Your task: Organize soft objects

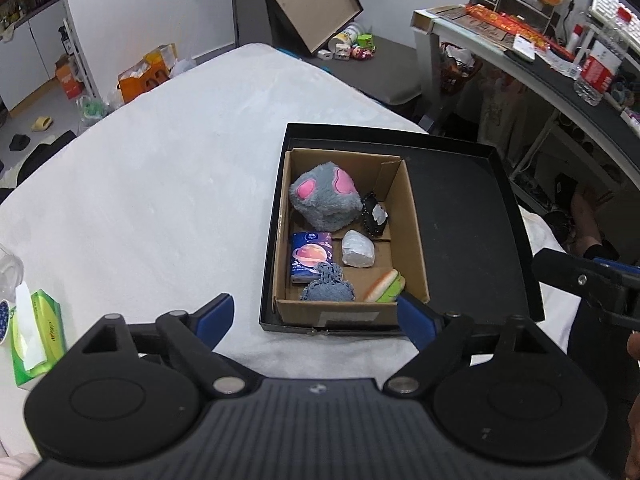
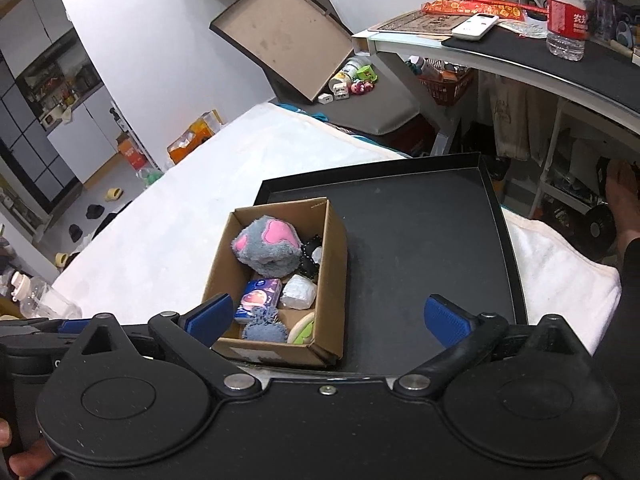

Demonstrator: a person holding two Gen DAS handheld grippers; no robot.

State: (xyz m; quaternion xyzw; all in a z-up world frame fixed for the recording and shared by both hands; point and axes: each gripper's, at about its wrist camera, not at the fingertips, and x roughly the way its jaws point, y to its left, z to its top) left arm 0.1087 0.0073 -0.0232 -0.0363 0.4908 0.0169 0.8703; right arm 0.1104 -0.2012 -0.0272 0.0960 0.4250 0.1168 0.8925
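Observation:
A cardboard box (image 1: 414, 240) (image 2: 336, 264) stands in the left part of a black tray (image 1: 472, 216) (image 2: 420, 232) on a white bed. In the box lie a grey plush cube with pink patches (image 1: 325, 196) (image 2: 267, 249), a blue tissue pack (image 1: 311, 257) (image 2: 258, 299), a white wad (image 1: 358, 249) (image 2: 299, 293), a black item (image 1: 374, 215) (image 2: 310, 258), a blue-grey knitted piece (image 1: 329, 285) (image 2: 264, 326) and a squishy sandwich (image 1: 386, 286) (image 2: 304, 331). My left gripper (image 1: 316, 320) is open and empty before the box. My right gripper (image 2: 328, 322) is open and empty over the tray's near edge.
A green tissue box (image 1: 34, 336) lies at the bed's left edge. A clear bottle (image 2: 40, 300) stands at the left. A desk (image 2: 520, 52) with a water bottle (image 2: 566, 8) is at the right. The right-hand tool (image 1: 592, 284) shows at the left view's right edge.

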